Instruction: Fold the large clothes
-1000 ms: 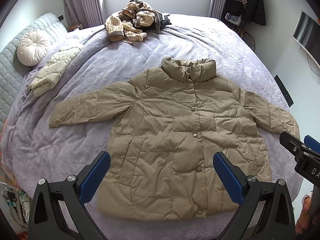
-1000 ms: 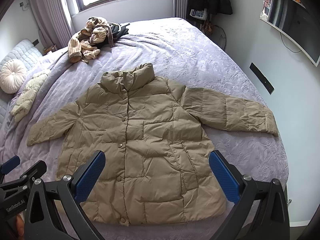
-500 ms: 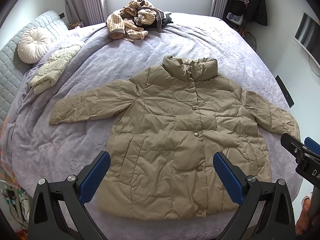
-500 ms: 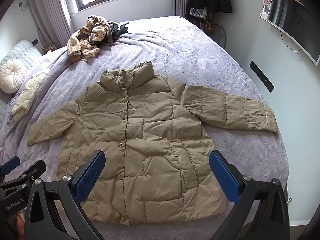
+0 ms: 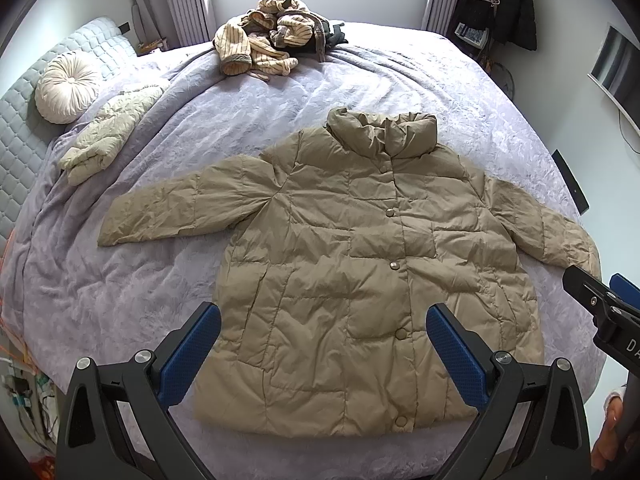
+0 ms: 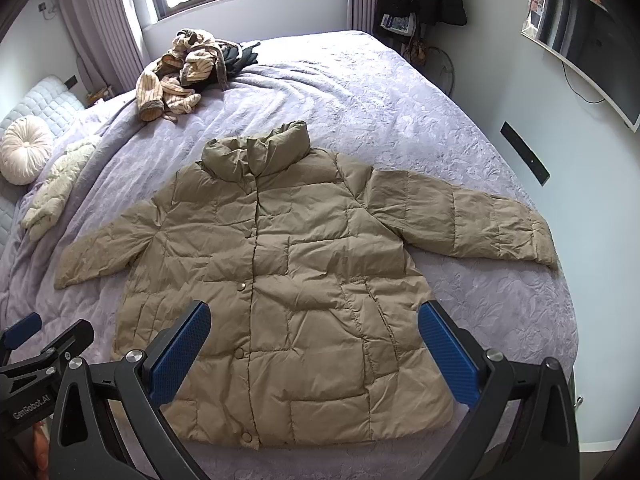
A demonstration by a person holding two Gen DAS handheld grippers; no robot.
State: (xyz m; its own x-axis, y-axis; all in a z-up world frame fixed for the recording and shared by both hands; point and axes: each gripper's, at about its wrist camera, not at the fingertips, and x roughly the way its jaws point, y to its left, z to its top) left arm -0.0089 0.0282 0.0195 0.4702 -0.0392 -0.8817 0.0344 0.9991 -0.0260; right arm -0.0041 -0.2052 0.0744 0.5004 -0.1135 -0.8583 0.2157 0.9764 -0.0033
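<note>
A large tan puffer jacket (image 5: 352, 272) lies flat and face up on the purple bedspread (image 5: 120, 280), buttoned, collar toward the window, both sleeves spread out to the sides. It also shows in the right wrist view (image 6: 288, 280). My left gripper (image 5: 322, 356) is open and empty, held above the jacket's hem. My right gripper (image 6: 314, 354) is open and empty too, above the hem a little to the right. Each gripper shows at the edge of the other's view: the right gripper (image 5: 608, 312) and the left gripper (image 6: 36, 344).
A pile of striped and dark clothes (image 5: 276, 44) lies at the far end of the bed. A cream garment (image 5: 108, 136) and a round pillow (image 5: 66, 90) lie at the left by the headboard. A wall with a screen (image 6: 580, 40) is close on the right.
Both grippers have drifted slightly, so the jacket sits a little lower and closer in both views. The jacket itself has not moved and both grippers stay open.
</note>
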